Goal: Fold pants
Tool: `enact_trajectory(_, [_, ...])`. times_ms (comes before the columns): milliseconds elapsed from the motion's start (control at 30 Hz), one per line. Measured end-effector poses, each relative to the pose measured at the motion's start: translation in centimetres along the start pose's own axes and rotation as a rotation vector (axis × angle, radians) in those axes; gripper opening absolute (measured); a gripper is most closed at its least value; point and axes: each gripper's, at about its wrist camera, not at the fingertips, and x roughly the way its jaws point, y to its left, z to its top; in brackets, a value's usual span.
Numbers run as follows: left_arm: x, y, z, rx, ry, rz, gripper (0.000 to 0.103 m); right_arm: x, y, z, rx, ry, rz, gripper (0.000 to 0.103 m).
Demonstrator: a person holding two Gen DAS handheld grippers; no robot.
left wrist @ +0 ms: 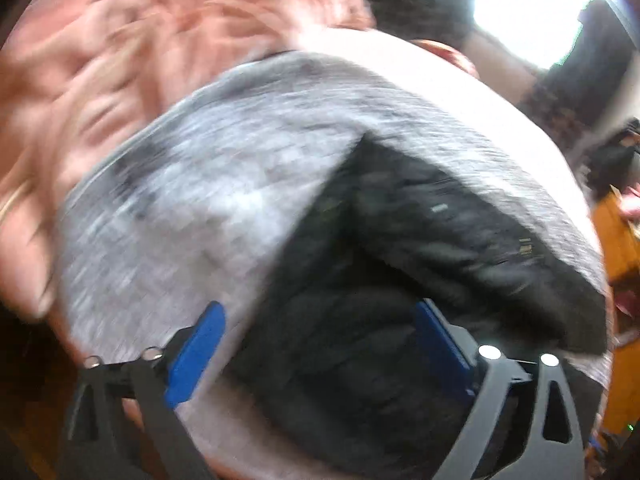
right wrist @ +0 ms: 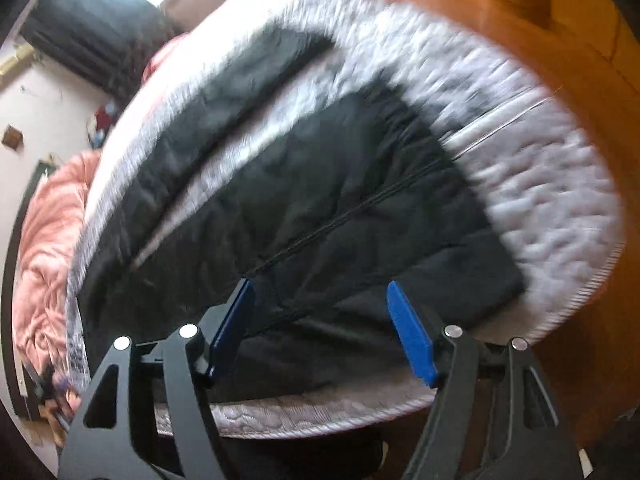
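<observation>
Though blurred throughout — black pants point(right wrist: 304, 208) on a grey mattress point(right wrist: 552, 184), both tongs point(left wrist: 320, 344) point(right wrist: 324, 328) wide, empty.

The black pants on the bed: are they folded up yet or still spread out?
Partly folded: the black pants lie flat on the quilted mattress, one leg still stretching away separately. Blur hides finer layers.

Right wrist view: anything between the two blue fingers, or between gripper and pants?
Nothing is gripped. The right gripper is open above the black pants on the quilted mattress; only pants fabric shows behind the gap.
</observation>
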Motion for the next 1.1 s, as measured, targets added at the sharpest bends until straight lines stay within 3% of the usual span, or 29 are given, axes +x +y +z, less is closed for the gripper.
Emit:
enact_trajectory(133, [3.8,-3.1,7.0,0.100,0.044,-0.072,0.099,2.4,-0.2,0.7,0.000,0.117,-0.085,0.075])
enact_trajectory(200, [6.3,-3.6,10.1,0.126,0.086,-0.079,0.099,1.5,0.7,1.6,-0.027,0.106,-0.094,0.075])
enact_trajectory(267, [9.0,-3.7,12.6,0.129,0.129,-0.083,0.099,-0.1,2.0,3.5,-0.045,0.065,-0.033,0.079])
enact_trajectory(433, [15.4,-3.2,16.4,0.106,0.201,-0.087,0.099,-0.2,4.9,9.1,-0.038,0.034,0.045,0.081])
enact_trajectory(600, [20.4,-2.8,17.0,0.132,0.267,-0.080,0.098,2.2,7.3,15.3,-0.055,0.029,0.100,0.081])
enact_trajectory(733, [21.7,-3.3,16.5,0.184,0.288,-0.093,0.078,3.7,9.0,20.8,-0.082,0.009,0.145,0.082])
enact_trajectory(833, [21.4,-3.9,16.5,0.189,0.296,-0.131,0.048,5.2,10.5,25.9,-0.135,0.008,0.126,0.084])
enact_trajectory(867, [21.3,-4.1,16.6,0.190,0.290,-0.127,0.043,5.6,10.8,27.3,-0.144,0.009,0.118,0.084])
enact_trajectory(1000, [21.3,-4.2,16.5,0.173,0.273,-0.107,0.035,8.9,11.7,33.0,-0.174,0.004,0.084,0.085])
enact_trajectory(1033, [21.4,-4.1,16.6,0.163,0.269,-0.099,0.028,10.1,11.6,34.3,-0.178,0.010,0.070,0.085])
enact_trajectory(1100, [21.7,-3.7,16.8,0.130,0.268,-0.109,0.028,12.2,11.2,35.8,-0.181,0.028,0.041,0.085])
